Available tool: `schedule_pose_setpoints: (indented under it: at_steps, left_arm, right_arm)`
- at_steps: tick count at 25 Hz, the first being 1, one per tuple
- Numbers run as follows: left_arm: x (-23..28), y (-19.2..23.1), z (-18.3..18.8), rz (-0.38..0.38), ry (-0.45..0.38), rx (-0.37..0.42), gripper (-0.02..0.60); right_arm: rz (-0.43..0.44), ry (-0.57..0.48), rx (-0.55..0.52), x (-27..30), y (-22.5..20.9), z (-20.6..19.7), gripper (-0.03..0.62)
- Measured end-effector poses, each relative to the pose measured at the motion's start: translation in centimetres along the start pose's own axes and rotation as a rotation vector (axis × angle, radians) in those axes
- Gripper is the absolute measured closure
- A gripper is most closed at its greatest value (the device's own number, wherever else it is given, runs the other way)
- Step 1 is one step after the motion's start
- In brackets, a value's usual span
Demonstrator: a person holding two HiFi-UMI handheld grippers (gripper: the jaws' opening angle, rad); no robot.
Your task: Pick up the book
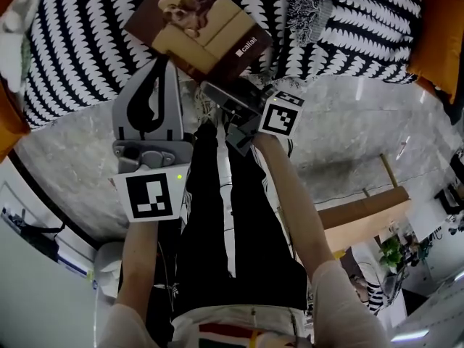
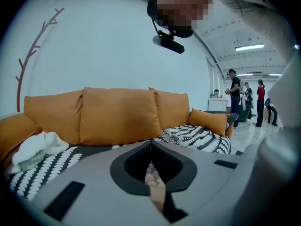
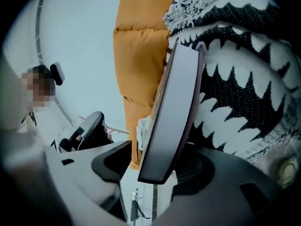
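The book (image 1: pixel 197 26), brown with a dog picture on its cover, hangs over the black-and-white blanket (image 1: pixel 80 42) on the sofa. My left gripper (image 1: pixel 165 64) grips its near left edge. In the left gripper view the left gripper (image 2: pixel 151 147) is shut, with a thin strip of the book (image 2: pixel 155 187) pinched between the jaws. My right gripper (image 1: pixel 226 93) is at the book's near right corner. In the right gripper view the book (image 3: pixel 171 107) stands edge-on between the jaws of the right gripper (image 3: pixel 160 159); it leans on one jaw and a gap shows at the other.
Orange back cushions (image 2: pixel 117 119) line the sofa, and a white cloth (image 2: pixel 35 147) lies on its left seat. A marble floor (image 1: pixel 348 136) lies below, with a cardboard box (image 1: pixel 362 220) at the right. Several people (image 2: pixel 235 98) stand far right.
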State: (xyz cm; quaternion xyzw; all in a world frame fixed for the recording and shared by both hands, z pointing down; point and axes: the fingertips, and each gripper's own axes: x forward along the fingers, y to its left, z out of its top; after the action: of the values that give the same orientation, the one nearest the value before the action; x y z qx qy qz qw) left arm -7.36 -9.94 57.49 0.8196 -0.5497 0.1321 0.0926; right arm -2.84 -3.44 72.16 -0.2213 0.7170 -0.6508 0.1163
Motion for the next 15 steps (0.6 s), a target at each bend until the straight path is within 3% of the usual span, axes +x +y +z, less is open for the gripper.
schedule_pose_setpoints:
  at_steps: [5,9,10,11,12,15]
  left_arm:
    - [0.1,0.3,0.0,0.007,0.01,-0.013,0.574]
    - [0.0,0.8,-0.8,0.009,0.026,0.0,0.574]
    - [-0.2,1.0,-1.1,0.013,0.025,-0.001,0.574]
    - [-0.5,1.1,-1.4,0.018,0.025,-0.006,0.574]
    - [-0.7,1.2,-1.7,0.023,0.028,-0.011,0.574]
    - [-1.1,1.6,-2.5,0.035,0.045,-0.021,0.574]
  right_arm:
    - [-0.032,-0.067,0.13,0.9,-0.7,1.0,0.319]
    - [-0.023,-0.088,0.101,2.3,-0.5,1.9,0.321]
    - [-0.033,-0.081,0.092,2.5,-0.6,1.8,0.333]
    - [-0.044,-0.074,0.086,2.6,-0.7,1.8,0.404]
    - [-0.054,-0.071,0.081,2.7,-0.7,1.9,0.424]
    - [-0.066,-0.094,0.06,2.9,-0.4,2.8,0.433]
